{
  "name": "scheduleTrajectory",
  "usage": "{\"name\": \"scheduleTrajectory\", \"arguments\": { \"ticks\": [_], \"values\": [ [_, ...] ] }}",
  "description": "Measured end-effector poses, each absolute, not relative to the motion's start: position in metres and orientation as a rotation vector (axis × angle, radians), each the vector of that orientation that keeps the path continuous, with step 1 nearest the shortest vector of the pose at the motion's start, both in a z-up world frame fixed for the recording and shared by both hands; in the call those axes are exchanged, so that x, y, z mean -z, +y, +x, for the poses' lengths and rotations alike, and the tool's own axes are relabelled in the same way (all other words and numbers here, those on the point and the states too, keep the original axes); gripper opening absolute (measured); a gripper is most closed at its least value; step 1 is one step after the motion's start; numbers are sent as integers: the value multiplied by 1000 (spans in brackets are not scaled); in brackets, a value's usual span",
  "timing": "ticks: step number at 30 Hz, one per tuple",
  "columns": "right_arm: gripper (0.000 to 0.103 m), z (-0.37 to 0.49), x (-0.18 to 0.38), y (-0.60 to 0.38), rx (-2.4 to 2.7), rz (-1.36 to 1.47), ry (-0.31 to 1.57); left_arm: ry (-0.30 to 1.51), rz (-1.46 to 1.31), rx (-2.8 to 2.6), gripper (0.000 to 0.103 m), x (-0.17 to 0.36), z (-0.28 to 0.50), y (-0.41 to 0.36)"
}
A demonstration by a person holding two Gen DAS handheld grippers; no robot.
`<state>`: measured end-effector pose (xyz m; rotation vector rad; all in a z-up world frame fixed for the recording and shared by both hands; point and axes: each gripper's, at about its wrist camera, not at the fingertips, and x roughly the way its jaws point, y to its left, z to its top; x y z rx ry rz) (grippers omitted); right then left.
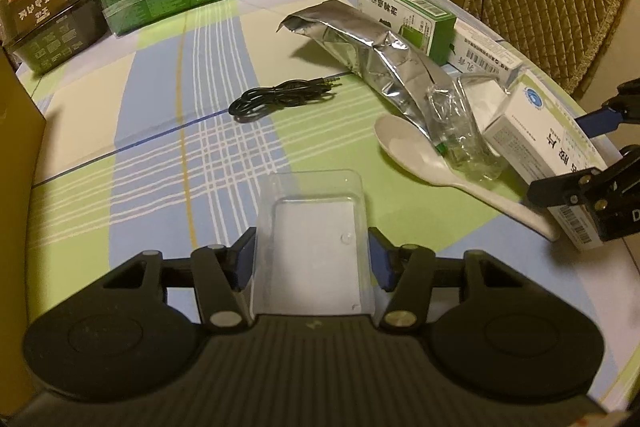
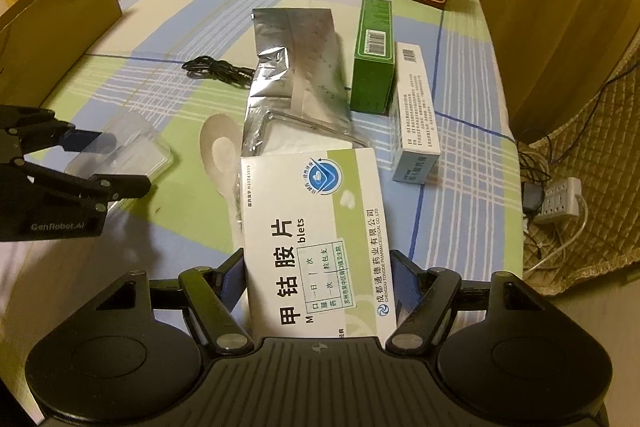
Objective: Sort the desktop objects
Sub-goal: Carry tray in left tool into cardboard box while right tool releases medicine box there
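The left gripper (image 1: 312, 261) is clamped on a clear plastic tray (image 1: 310, 227), its pads pressed to both side walls, low over the checked tablecloth (image 1: 168, 131). The right gripper (image 2: 320, 281) is clamped on a white medicine box (image 2: 316, 239) at the near edge. Sorting appears to be at an early stage: a foil pouch (image 2: 296, 67), white spoon (image 2: 220, 155), black cable (image 2: 216, 69), green box (image 2: 372, 67) and long white box (image 2: 416, 107) lie loose mid-table. The cardboard box (image 2: 60, 39) at far left is a likely destination, though its contents cannot be confirmed.
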<state>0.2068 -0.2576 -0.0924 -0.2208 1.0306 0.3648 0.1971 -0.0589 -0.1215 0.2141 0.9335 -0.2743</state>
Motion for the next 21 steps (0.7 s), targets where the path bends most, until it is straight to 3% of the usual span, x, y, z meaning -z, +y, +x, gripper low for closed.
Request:
{"name": "scheduleTrajectory", "arguments": {
  "ticks": [21],
  "values": [
    [69,148,15,-235,-347,-118,916,838,166,238,51,44,130,-28]
  ]
}}
